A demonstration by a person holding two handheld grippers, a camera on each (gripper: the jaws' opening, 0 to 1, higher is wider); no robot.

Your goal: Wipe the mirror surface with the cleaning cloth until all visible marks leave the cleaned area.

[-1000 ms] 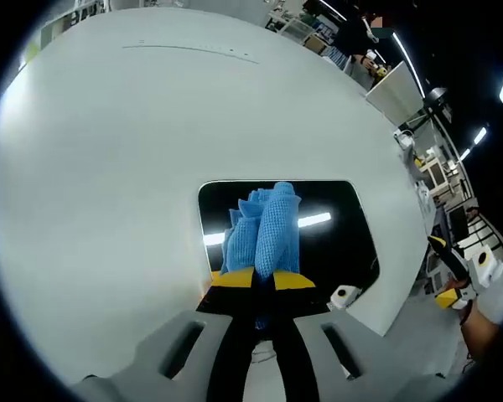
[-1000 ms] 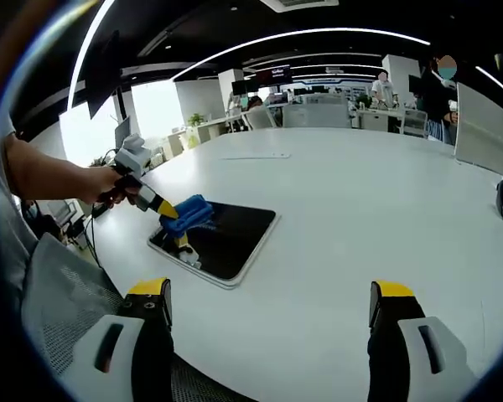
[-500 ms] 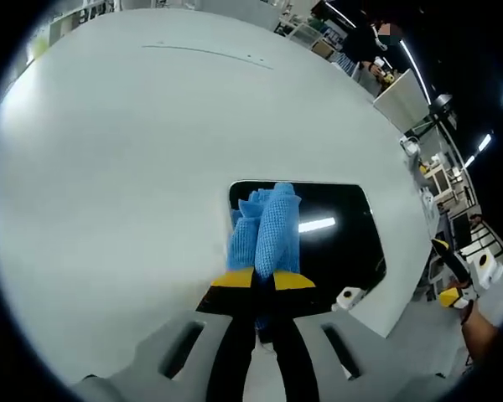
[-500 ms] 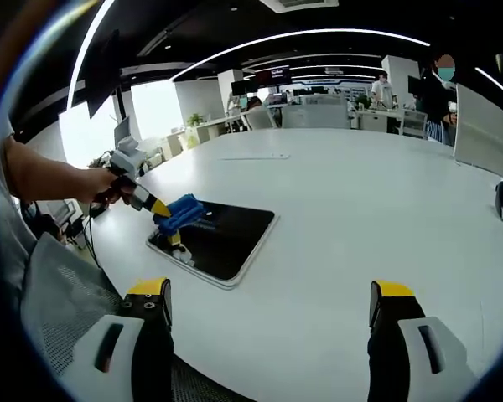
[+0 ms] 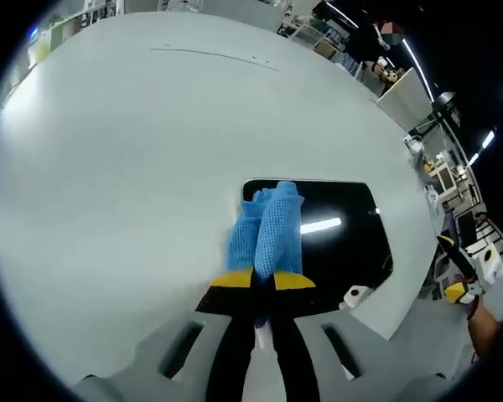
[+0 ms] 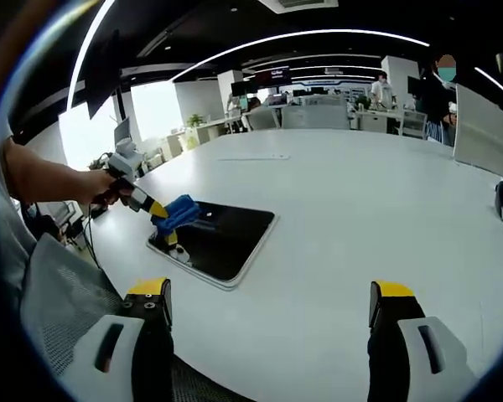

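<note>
The left claw [image 5: 264,280] is clamped on the blue cleaning cloth [image 5: 266,228], which rides over the mirror's [image 5: 335,243] near-left corner on the white tabletop [image 5: 126,159]. Most of the dark glass stretches ahead and rightward of that claw. The right claw [image 6: 268,322], jaws spread and empty, hovers well apart.

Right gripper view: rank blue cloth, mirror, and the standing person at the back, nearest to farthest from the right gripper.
1. mirror: flat on the white table, ahead and left of the right gripper, its near corner closest.
2. blue cloth: on the mirror's far-left edge, clamped in the left gripper.
3. standing person: far right background, beyond the table.
</note>
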